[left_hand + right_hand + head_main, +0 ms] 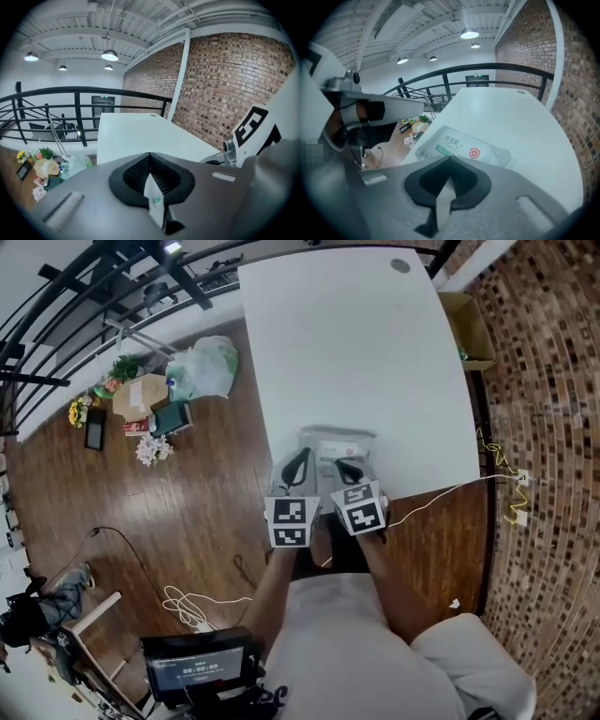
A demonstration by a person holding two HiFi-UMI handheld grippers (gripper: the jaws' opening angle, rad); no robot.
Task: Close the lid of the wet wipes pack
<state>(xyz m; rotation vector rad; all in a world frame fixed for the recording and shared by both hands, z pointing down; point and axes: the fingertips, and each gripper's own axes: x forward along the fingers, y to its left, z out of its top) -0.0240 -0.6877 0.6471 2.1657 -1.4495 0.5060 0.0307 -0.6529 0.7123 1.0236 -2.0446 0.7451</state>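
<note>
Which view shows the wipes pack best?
Right gripper view: the wipes pack lies just past the jaws, large, with its print and red shield visible. Head view shows it small, its near edge covered by the left gripper and right gripper. Left gripper view shows bare table, no pack.

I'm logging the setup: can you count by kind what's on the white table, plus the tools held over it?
Clear plastic wet wipes pack with white-and-green label: 1
Round grey cable-hole cap: 1
Hand-held grey tools with black-and-white marker cubes, left gripper and right gripper: 2
Total: 4
</note>
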